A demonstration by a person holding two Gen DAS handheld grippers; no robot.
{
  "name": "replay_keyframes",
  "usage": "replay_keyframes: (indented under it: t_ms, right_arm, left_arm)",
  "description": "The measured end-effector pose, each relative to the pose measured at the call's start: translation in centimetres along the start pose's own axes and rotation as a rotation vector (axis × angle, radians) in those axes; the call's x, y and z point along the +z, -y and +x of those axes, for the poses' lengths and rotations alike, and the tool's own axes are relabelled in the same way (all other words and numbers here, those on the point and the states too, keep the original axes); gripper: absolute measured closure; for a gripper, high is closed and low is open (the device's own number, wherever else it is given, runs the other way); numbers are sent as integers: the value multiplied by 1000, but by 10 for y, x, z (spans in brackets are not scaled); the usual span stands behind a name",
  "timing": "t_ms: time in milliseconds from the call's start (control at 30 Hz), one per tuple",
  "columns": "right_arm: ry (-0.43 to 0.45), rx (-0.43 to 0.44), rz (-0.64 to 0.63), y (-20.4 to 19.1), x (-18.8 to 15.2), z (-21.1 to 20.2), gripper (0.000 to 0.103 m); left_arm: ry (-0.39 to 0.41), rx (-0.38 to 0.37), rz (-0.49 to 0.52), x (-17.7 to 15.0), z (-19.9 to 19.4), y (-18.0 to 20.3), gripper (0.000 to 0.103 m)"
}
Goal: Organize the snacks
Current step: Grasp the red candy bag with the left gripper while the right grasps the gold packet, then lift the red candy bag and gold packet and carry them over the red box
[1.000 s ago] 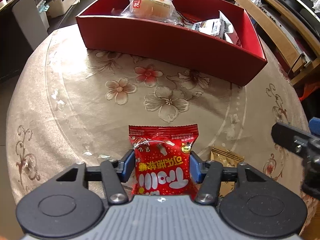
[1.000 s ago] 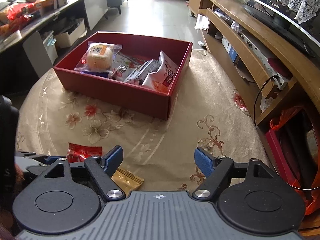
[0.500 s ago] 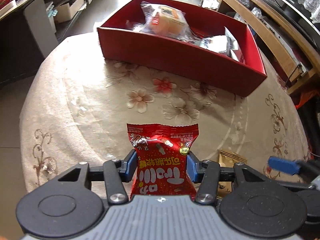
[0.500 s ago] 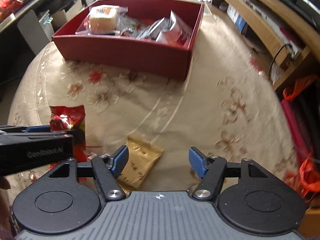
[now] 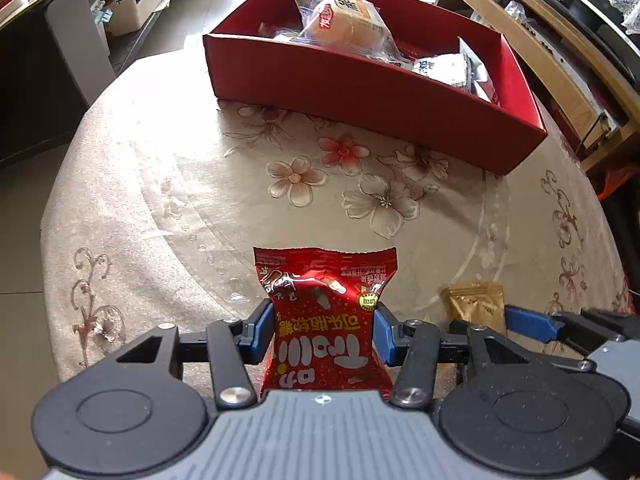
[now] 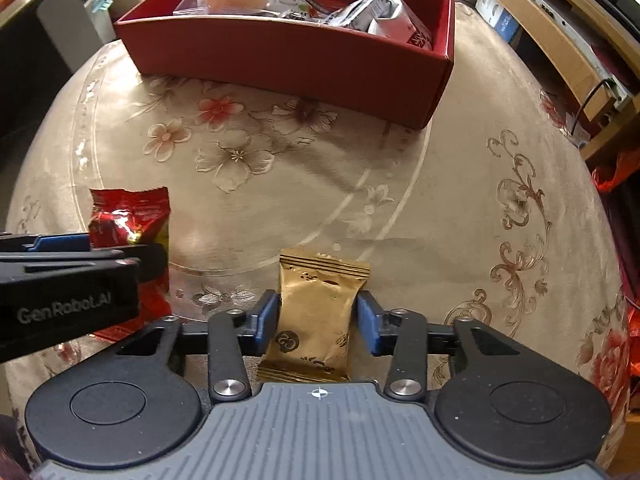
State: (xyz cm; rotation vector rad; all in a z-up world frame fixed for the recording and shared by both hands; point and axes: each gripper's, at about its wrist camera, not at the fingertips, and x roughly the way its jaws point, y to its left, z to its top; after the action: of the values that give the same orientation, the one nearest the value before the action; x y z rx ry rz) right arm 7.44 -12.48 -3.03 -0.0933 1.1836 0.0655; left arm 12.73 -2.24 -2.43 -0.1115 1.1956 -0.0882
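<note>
Your left gripper clamps one red packet; your right gripper has just closed onto one gold packet, one red box beyond

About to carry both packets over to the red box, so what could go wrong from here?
1. The right gripper has only just closed on the gold packet; the soft wrapper could slip.
2. The left gripper, clamped on the red packet, sits close beside it; they could bump.
3. The red box is already crowded, so packets may snag.
</note>
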Motion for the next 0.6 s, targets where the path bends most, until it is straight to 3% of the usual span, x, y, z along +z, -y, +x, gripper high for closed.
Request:
replay_keyframes:
  t_ms: [600]
  right_arm:
    - [108, -4, -5, 21, 13, -27, 56]
  left_arm:
    - [15, -3, 29, 7, -3, 10, 56]
